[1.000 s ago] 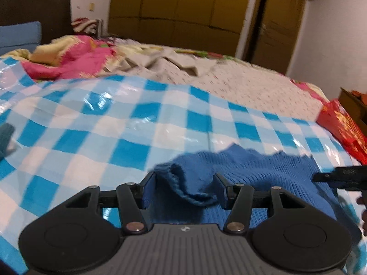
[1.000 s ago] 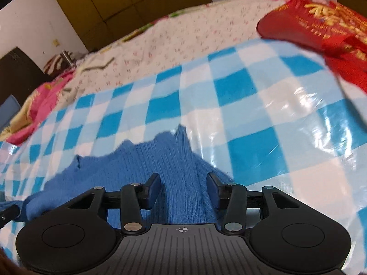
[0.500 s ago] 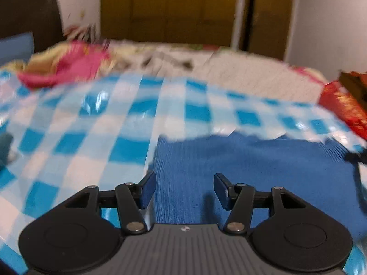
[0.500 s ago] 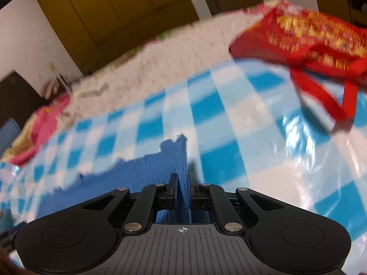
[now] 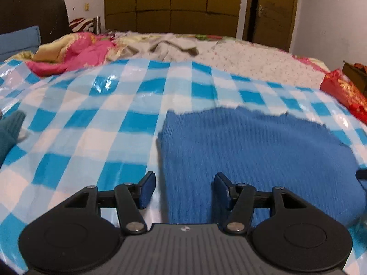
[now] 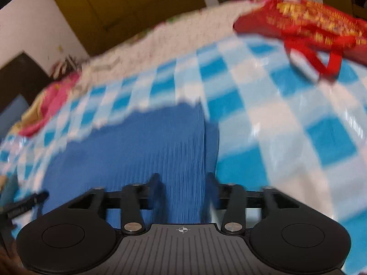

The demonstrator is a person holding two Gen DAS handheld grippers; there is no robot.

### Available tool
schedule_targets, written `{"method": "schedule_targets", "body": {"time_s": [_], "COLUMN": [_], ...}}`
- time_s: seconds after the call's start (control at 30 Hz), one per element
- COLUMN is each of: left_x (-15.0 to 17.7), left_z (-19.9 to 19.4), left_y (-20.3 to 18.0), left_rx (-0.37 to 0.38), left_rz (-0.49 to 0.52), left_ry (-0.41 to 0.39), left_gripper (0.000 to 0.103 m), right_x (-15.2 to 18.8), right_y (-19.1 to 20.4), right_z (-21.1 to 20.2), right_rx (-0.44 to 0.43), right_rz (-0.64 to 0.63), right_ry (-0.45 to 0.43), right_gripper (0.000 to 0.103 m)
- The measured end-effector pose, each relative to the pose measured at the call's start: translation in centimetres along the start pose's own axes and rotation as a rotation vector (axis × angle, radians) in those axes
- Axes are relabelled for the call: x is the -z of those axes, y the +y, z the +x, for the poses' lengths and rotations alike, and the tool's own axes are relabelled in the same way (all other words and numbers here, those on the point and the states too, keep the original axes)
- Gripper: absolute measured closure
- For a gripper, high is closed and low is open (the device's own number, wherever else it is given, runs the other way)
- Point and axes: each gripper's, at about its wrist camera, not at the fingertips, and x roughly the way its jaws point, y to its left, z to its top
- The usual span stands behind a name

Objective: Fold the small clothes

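A blue ribbed knit garment (image 5: 252,149) lies spread flat on a blue-and-white checked plastic sheet (image 5: 91,119) over a bed. My left gripper (image 5: 183,189) is open over the garment's near left edge, holding nothing. In the right wrist view the same blue garment (image 6: 149,146) lies flat, and my right gripper (image 6: 185,189) is open over its near right edge, with cloth between the fingers but not pinched. The right view is motion-blurred.
A red printed bag (image 6: 305,23) with handles lies at the sheet's right side, also in the left view (image 5: 344,91). Pink and yellow bedding (image 5: 75,50) is heaped at the back left. A dark teal cloth (image 5: 9,133) sits at the left edge. Wardrobe doors (image 5: 172,2) stand behind.
The garment went from bunched to spread flat. My right gripper, shut on its edge half a second ago, has opened and let go. The left gripper stayed open.
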Motion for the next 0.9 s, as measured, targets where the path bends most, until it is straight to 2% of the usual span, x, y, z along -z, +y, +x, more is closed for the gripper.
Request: {"method": "schedule_targets", "body": {"time_s": [0.07,0.2,0.3,0.37,0.47,0.57,0.63,0.73,0.77,0.83,0.9], "left_x": [0.5,0.9,1.7,2.6,3.3,3.0,2.8,3.0,3.1,3.1,3.2], "left_z": [0.1,-1.8,-2.0,-1.5,-1.8,-2.2,-2.1,-1.3,-1.3,-1.5,-1.6], "left_y": [0.3,1.1,1.4,1.4,1.0,1.3,1.4,0.6,0.3,0.0,-0.2], "left_rx": [0.004,0.041,0.053,0.059,0.057,0.094,0.136,0.122,0.12,0.131,0.136], "left_rz": [-0.017,-0.048,-0.038,-0.036,-0.019,-0.05,-0.063,-0.02,-0.003,0.003,0.003], "left_ry": [0.032,0.025,0.05,0.082,0.066,0.054,0.055,0.081,0.08,0.093,0.107], "left_gripper": [0.036,0.036,0.032,0.032,0.031,0.033,0.039,0.044,0.047,0.06,0.069], "right_x": [0.9,0.7,1.1,1.4,2.2,2.0,1.9,1.8,1.8,1.9,2.1], "right_y": [-0.3,-1.7,-1.2,-0.9,-1.1,-1.3,-1.6,-1.9,-1.9,-1.8,-2.1], "right_z": [0.7,-0.3,-1.4,-1.0,0.4,0.6,0.8,1.3,1.4,1.4,1.1], "right_rx": [0.019,-0.063,-0.084,-0.091,-0.088,-0.115,-0.139,-0.149,-0.151,-0.138,-0.138], "right_rz": [0.016,0.16,0.116,0.093,0.119,0.149,0.164,0.175,0.184,0.167,0.173], "right_ry": [0.024,0.05,0.043,0.071,0.113,0.109,0.117,0.116,0.117,0.123,0.138], "right_gripper": [0.051,0.049,0.043,0.042,0.042,0.04,0.04,0.041,0.045,0.065,0.078]}}
